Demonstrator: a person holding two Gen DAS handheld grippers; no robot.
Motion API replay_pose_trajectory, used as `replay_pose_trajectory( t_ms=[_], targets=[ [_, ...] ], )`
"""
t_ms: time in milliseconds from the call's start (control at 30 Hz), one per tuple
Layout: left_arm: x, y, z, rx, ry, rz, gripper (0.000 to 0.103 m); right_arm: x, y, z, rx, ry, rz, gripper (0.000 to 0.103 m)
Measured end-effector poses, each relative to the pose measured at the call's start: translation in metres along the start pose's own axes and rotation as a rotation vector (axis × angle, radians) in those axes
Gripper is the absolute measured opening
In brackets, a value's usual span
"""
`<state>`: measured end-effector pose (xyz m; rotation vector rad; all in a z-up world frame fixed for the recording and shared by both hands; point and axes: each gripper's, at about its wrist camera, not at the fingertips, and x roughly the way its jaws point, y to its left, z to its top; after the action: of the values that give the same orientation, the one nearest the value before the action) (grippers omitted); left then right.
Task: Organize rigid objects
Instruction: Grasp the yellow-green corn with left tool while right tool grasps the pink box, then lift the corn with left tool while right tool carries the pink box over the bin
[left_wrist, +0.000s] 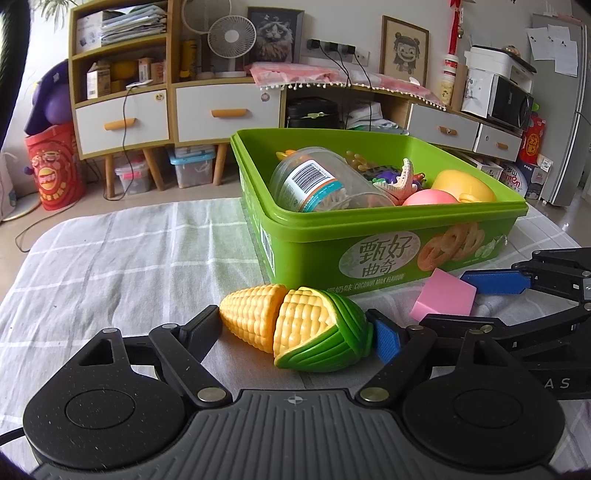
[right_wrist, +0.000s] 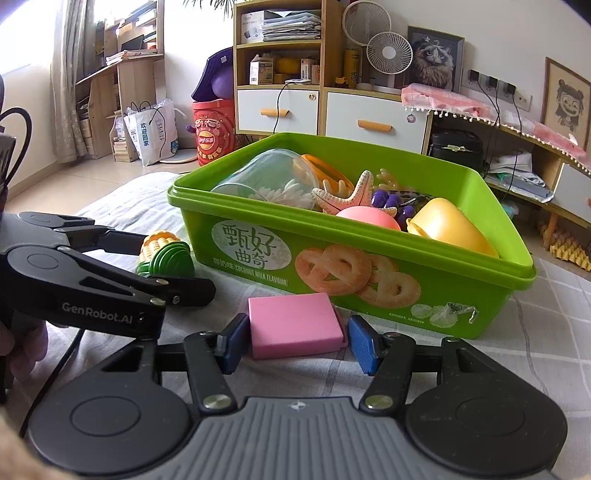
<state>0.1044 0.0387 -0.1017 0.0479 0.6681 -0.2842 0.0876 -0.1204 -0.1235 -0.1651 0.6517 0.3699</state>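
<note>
The toy corn (left_wrist: 295, 328) lies on its side on the checked cloth (left_wrist: 110, 266), just in front of the green biscuit box (left_wrist: 369, 236). The left hand-held gripper (left_wrist: 295, 332) brackets it, fingers spread at either end; whether they touch it I cannot tell. Beside it the pink block (right_wrist: 295, 325) lies flat against the box front, between the parted blue pads (right_wrist: 364, 345) of the right hand-held gripper (right_wrist: 295, 343), not squeezed. Inside the box sit a clear jar (left_wrist: 317, 181), a starfish (right_wrist: 347, 195), a pink ball (right_wrist: 369, 218) and a yellow cup (right_wrist: 450, 225).
</note>
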Motion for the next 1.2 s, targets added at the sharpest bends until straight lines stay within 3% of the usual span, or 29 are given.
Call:
replay_pose_trajectory(
  t_ms=[467,800,833,867,900,1133,1200],
  targets=[
    [-0.017,-0.008,0.007,-0.026,0.034,-0.016,0.084,-0.023,-0.006,0.002,-0.051,0.025,0.036,0.031],
    [-0.041,-0.012,0.017,-0.059,0.012,-0.023,0.084,-0.05,-0.013,0.004,-0.048,0.012,0.044,0.031],
    [-0.043,-0.012,0.018,-0.061,0.006,-0.024,0.084,-0.053,-0.015,0.005,-0.042,0.005,0.045,0.029],
    [-0.045,-0.012,0.02,-0.063,0.0,-0.027,0.084,-0.055,-0.017,0.007,-0.035,-0.002,0.045,0.01],
    [-0.046,-0.013,0.022,-0.067,-0.008,-0.031,0.084,-0.057,-0.019,0.009,-0.028,-0.003,0.049,0.003],
    [-0.049,-0.014,0.031,-0.129,-0.039,-0.066,0.084,-0.066,-0.045,0.014,0.121,-0.02,0.069,0.002],
    [-0.046,-0.016,0.03,-0.13,-0.032,-0.071,0.084,-0.064,-0.05,0.013,0.152,-0.009,0.076,0.007]
  ],
)
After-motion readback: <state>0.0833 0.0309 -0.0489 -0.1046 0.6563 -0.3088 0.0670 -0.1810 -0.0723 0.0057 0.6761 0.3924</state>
